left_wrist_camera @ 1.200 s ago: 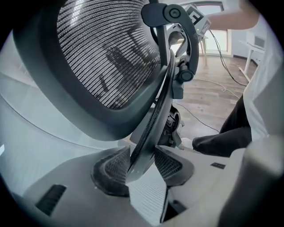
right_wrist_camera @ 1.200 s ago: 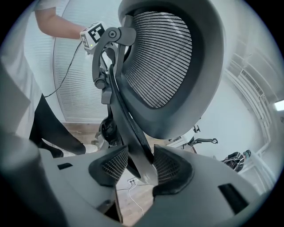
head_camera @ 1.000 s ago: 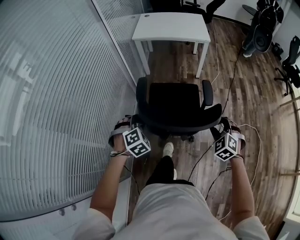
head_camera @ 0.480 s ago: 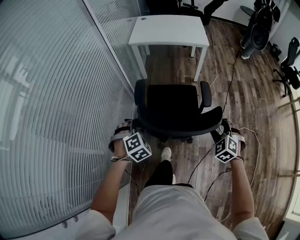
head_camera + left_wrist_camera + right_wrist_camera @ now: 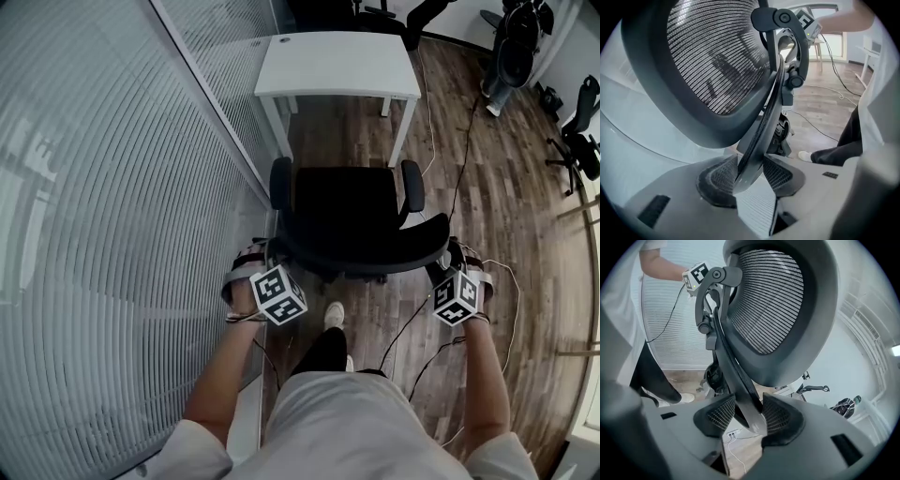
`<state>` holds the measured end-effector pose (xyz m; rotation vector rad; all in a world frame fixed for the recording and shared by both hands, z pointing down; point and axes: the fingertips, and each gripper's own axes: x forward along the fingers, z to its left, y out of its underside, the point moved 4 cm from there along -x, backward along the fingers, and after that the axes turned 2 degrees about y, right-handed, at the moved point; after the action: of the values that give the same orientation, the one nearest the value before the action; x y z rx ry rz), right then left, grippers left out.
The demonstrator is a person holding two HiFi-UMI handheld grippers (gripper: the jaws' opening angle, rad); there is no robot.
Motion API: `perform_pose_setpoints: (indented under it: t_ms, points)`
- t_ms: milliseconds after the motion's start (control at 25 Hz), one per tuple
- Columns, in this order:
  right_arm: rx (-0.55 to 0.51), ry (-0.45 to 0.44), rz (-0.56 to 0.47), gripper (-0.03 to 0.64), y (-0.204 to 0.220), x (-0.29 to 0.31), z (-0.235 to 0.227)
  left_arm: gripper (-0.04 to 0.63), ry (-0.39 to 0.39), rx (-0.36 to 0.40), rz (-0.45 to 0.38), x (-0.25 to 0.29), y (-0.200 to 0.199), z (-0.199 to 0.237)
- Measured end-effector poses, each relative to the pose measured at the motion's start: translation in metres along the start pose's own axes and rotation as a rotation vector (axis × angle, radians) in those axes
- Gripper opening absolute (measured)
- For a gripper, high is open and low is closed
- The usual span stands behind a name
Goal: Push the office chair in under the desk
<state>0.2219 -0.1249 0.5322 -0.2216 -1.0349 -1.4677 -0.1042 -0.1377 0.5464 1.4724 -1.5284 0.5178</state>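
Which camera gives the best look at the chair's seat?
The head view: the seat shows from above, between the armrests. Both gripper views show only the mesh backrest and its frame up close; the seat isn't visible there.

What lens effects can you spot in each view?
Head view: fisheye bows lines of the striped glass partition; white rectangular desk looks sharp. Left gripper view: black corners, black mesh chair back looms oversized. Right gripper view: same round vignette.

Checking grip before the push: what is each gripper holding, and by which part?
Both hold the office chair by its backrest rim: the left gripper is shut on the left edge, the right gripper on the right edge.
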Motion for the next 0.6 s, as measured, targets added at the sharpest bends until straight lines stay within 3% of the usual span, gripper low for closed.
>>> perform_pose_setpoints:
  t_ms: [600]
  points:
    - [0.014,0.003,0.022,0.19,-0.019,0.055,-0.05,0.178,0.01,0.016,-0.004,0.042,-0.01,0.066]
